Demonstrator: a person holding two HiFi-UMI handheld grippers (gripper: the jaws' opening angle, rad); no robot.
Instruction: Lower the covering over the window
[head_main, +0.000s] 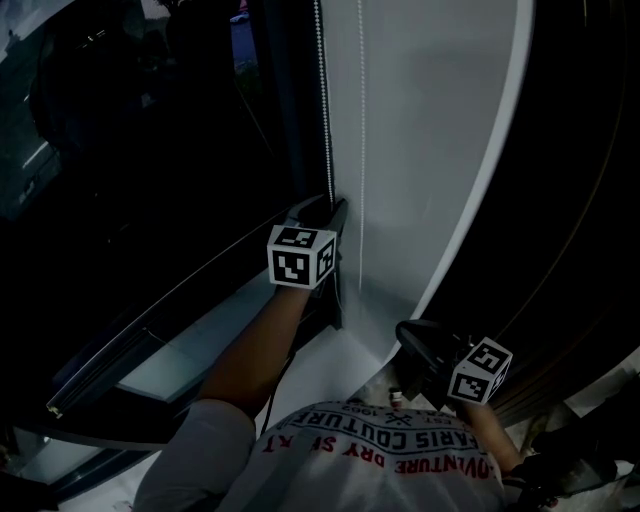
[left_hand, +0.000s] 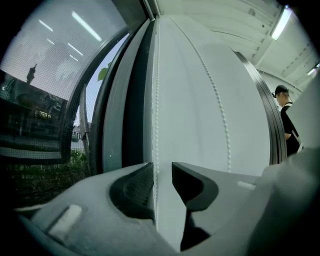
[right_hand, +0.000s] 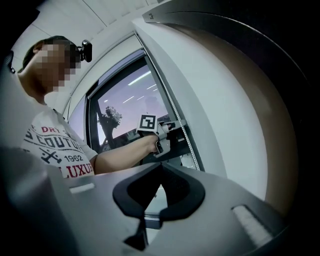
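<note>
Closing on the bead chain (left_hand: 157, 100) looks like the step in hand. The left hand-held gripper (left_hand: 162, 172) stands spread, and the chain's nearer strand runs between its jaws, close to the left pad and not yet pinched. To do this well, centre the strand, close squarely on the beads, then draw along the chain's own line so it does not slip or swing. Which strand lowers the covering I cannot tell.

The right hand-held gripper (right_hand: 161, 167) is pressed together on nothing and is held low, well apart from the chain. A dark mesh sheet (left_hand: 40, 100) hangs over part of the window (left_hand: 87, 105), its lower edge above the greenery. I take it for the covering, still partly raised.

Counted: two hand-held grippers, two chain strands, one mesh sheet and one bystander (left_hand: 286, 117).
</note>
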